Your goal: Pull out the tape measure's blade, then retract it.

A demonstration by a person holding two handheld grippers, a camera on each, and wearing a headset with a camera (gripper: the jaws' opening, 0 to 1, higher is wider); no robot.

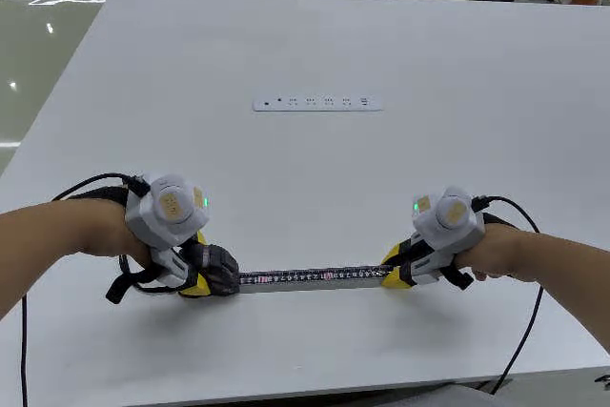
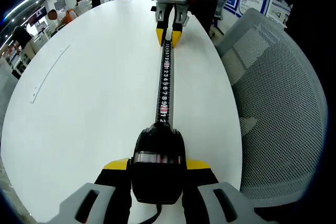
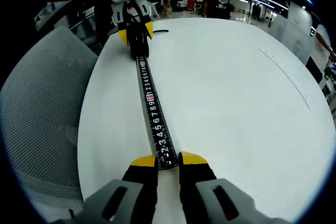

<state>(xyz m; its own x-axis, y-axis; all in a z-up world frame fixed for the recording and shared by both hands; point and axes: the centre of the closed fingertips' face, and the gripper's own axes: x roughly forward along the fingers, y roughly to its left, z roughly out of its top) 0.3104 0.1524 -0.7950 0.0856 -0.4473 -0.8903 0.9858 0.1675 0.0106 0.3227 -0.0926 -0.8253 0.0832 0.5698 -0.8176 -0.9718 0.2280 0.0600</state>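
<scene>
The tape measure's black case (image 1: 215, 270) lies near the table's front edge, and my left gripper (image 1: 198, 281) is shut on it. In the left gripper view the case (image 2: 158, 162) sits between the yellow-tipped jaws. The numbered blade (image 1: 315, 278) runs out flat along the table to the right. My right gripper (image 1: 393, 268) is shut on the blade's end. In the right gripper view the blade (image 3: 155, 119) stretches away from the pinching tips (image 3: 168, 161) to the case (image 3: 138, 40) and the left gripper (image 3: 134, 24). The right gripper (image 2: 169, 36) appears far off in the left gripper view.
A white power strip (image 1: 317, 103) lies at the middle of the white table (image 1: 381, 54). A grey mesh chair (image 2: 278, 103) stands beside the table's front edge. Black cables (image 1: 519, 331) trail from both grippers. People stand beyond the far edge.
</scene>
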